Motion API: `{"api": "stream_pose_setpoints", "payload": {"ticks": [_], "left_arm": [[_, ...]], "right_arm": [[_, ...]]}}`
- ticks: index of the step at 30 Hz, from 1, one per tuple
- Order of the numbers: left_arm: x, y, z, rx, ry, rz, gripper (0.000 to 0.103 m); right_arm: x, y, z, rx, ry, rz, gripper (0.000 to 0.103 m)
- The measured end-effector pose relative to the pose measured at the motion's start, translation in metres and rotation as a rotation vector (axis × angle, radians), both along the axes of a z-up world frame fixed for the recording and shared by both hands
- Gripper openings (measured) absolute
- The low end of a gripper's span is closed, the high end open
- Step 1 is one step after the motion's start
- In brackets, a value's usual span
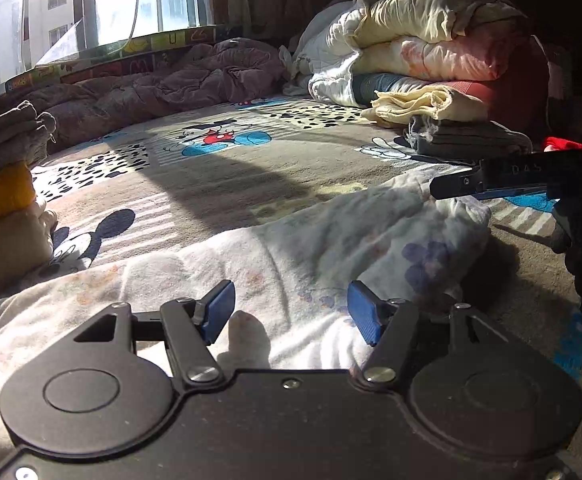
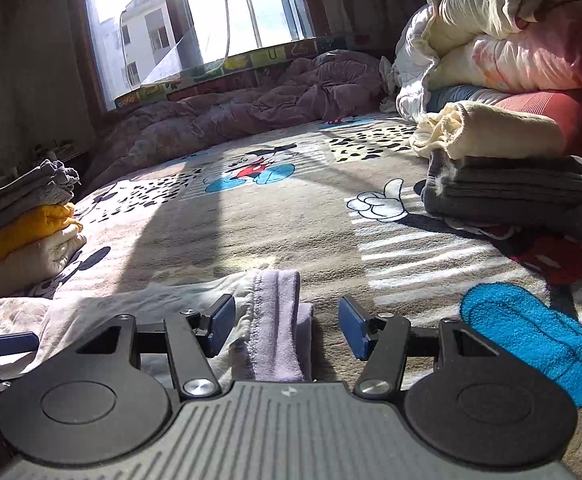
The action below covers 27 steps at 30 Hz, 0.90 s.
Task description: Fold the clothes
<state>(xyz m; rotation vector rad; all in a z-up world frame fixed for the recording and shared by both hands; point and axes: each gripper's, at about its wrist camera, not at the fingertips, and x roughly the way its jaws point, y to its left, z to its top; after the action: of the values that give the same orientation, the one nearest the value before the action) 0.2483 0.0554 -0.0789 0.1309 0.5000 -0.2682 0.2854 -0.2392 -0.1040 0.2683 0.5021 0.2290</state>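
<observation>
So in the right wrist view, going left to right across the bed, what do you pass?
Stack of folded clothes → white floral garment → its lilac waistband between the open right claw fingers → white cartoon glove print → folded grey knit.

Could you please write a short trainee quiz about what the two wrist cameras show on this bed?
1. True or false: the left gripper is shut on the white floral-print garment.
2. Which colour lies in the middle of the folded stack at the left edge of the cartoon-mouse blanket: A) red B) mustard yellow C) blue
3. What lies between the right gripper fingers?

Key: 1. False, it is open. 2. B. 3. The garment's lilac ribbed band, not yet gripped.
</observation>
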Motion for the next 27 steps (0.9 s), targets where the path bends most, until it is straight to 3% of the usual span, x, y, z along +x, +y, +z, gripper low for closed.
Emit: {"api": "stream_pose_setpoints", "payload": {"ticks": [1,2,4,8,11,15,18,20,24,27], "left_arm": [[-0.002,0.011,0.005,-0.009,-0.006,0.039,0.063],[-0.004,0.022,0.009,-0.018,-0.012,0.079,0.063],[-0.007,0.044,0.019,-0.036,-0.024,0.158,0.063],[-0.014,0.09,0.032,-0.088,-0.039,0.294,0.062],[-0.019,0.128,0.028,-0.169,-0.028,0.344,0.062],[0.013,0.118,-0.016,-0.066,0.121,0.316,0.066],[0.021,0.111,-0.009,-0.042,0.126,0.313,0.069],[0.012,0.119,-0.001,-0.089,0.08,0.322,0.069],[0.005,0.115,0.011,-0.132,0.015,0.299,0.069],[0.021,0.099,-0.013,-0.063,0.114,0.284,0.072]], "right_arm": [[0.001,0.002,-0.002,0.009,0.019,0.018,0.077],[0.002,0.005,-0.004,-0.005,0.028,0.027,0.055],[0.005,0.007,-0.009,-0.009,0.047,0.056,0.029],[0.003,0.007,-0.01,-0.005,0.038,0.046,0.022],[0.002,0.005,-0.009,-0.006,0.038,0.032,0.022],[0.003,0.008,-0.009,-0.046,0.043,0.008,0.026],[0.001,0.008,-0.007,-0.076,0.039,-0.026,0.04],[-0.003,0.006,-0.002,-0.084,0.019,-0.044,0.042],[-0.019,0.011,0.018,-0.139,-0.127,-0.053,0.042],[-0.025,0.02,0.026,-0.109,-0.187,0.035,0.044]]}}
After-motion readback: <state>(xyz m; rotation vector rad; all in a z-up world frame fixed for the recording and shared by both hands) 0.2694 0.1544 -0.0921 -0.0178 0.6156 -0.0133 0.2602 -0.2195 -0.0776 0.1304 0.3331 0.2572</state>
